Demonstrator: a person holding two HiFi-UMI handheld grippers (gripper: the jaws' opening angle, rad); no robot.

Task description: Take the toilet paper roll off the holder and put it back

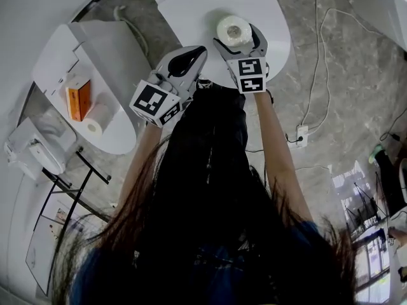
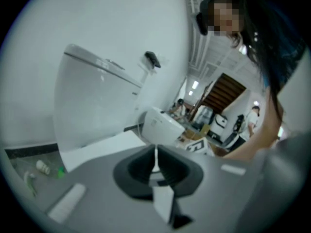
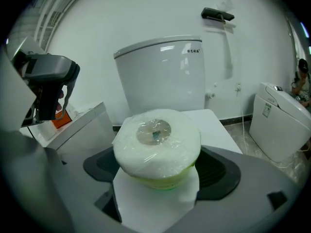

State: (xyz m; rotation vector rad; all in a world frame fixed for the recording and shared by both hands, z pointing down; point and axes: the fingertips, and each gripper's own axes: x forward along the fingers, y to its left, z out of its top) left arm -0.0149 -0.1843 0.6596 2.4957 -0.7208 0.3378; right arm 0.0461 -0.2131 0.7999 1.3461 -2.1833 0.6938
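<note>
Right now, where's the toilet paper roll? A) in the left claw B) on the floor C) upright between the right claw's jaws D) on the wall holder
C: the toilet paper roll stands on end on the white table, between the right claw's spread jaws.

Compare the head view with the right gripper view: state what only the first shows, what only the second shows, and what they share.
Only the head view: the person's arms, a power strip on the floor, and a second roll beside an orange box. Only the right gripper view: the black holder on the wall and the toilet tank from the front. Both: the toilet paper roll standing on end on the white table, between the open jaws of the right claw, with the left claw alongside.
</note>
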